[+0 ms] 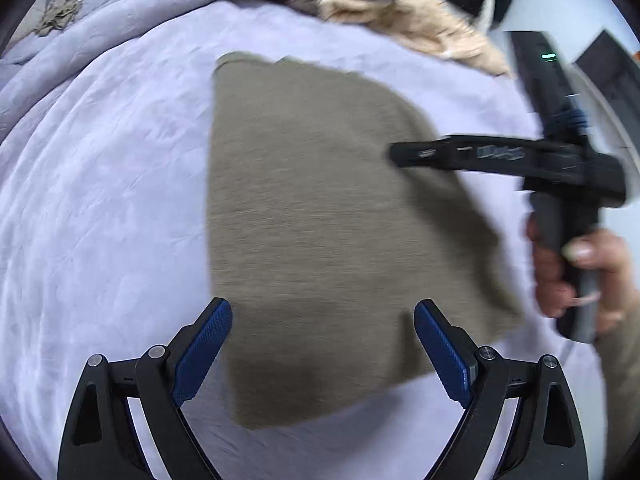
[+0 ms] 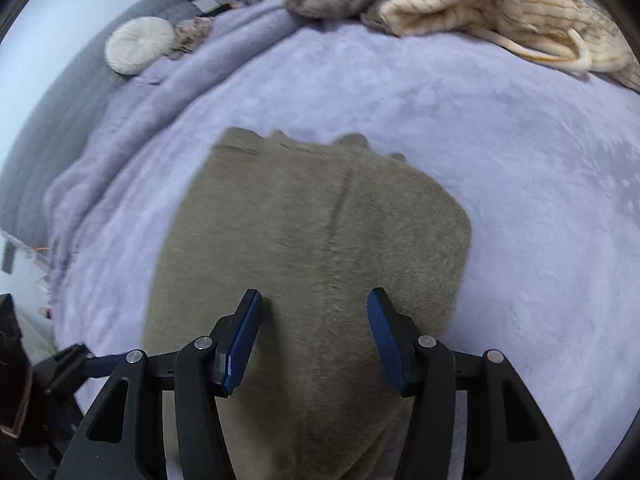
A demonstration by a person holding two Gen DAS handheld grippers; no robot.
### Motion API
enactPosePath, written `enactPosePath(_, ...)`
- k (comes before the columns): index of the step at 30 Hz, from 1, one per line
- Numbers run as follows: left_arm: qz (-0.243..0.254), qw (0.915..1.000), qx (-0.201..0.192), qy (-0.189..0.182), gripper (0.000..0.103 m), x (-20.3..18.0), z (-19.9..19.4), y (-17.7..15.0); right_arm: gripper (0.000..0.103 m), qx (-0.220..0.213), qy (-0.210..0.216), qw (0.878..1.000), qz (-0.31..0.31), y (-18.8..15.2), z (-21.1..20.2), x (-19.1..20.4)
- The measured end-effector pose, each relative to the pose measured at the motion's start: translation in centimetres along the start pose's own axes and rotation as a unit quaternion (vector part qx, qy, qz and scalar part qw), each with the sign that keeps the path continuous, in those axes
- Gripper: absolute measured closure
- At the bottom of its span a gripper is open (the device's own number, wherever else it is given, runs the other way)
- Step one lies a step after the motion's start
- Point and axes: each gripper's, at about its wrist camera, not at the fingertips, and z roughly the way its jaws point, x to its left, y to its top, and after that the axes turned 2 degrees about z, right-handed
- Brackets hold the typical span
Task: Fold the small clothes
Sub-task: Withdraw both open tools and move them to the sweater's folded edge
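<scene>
My left gripper (image 1: 322, 344) has black arms shaped like wishbones, with triangular cut-outs near the base, round silver screws at the joints, and blue pads with a fine knurled grain. My right gripper (image 2: 314, 340) is built the same way. Seen from the left camera, its black handle carries a small green light, a blurred pale blue marking on the crossbar, and dark blue cord wound round the stem.

- Left wrist view: looking steeply down past own left claw (image 1: 323, 354), close above the taupe garment (image 1: 320, 220) on the bed (image 1: 100, 200).
- Right wrist view: same steep, close look, over the taupe garment's (image 2: 312, 240) near end.
- Shared: garment, bed, clothes pile (image 2: 460, 8) beyond the garment.
</scene>
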Motion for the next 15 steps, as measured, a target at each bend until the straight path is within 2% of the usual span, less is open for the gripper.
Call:
enactPosePath(1, -0.001, 0.9999, 0.009, 0.008, 0.010, 0.3, 0.5, -0.1, 0.051, -0.009, 0.001, 1.000, 0.010, -0.2, -0.7, -0.2)
enactPosePath(2, -0.013, 0.9997, 0.016, -0.011, 0.010, 0.9, 0.5, -0.3, 0.051, -0.018, -0.004, 1.000, 0.017, -0.4, -1.5, -0.1)
enactPosePath(4, -0.042, 0.9980, 0.003, -0.048, 0.010, 2.0, -0.6, -1.1, 0.048, -0.046, -0.003, 0.999, 0.009, -1.5, -4.0, 0.6)
enactPosePath(8, -0.067, 0.9958, -0.023, -0.059, 0.010, 3.3, -2.1, -1.2, 0.048, -0.067, 0.052, 0.996, -0.040, -4.9, -7.5, 3.3)
enactPosePath(12, -0.048, 0.9977, -0.025, -0.041, 0.010, 1.9, -1.8, -1.4, 0.048, -0.058, 0.067, 0.994, -0.066, -7.8, -7.9, 5.4)
enactPosePath(14, -0.027, 0.9992, -0.028, 0.003, 0.010, 0.7, -1.3, -1.5, 0.048, -0.043, 0.068, 0.994, -0.070, -9.0, -7.1, 5.6)
enactPosePath(15, -0.022, 0.9993, -0.026, 0.014, 0.010, 0.5, -1.4, -2.6, 0.048, -0.032, 0.065, 0.995, -0.068, -9.6, -6.5, 5.6)
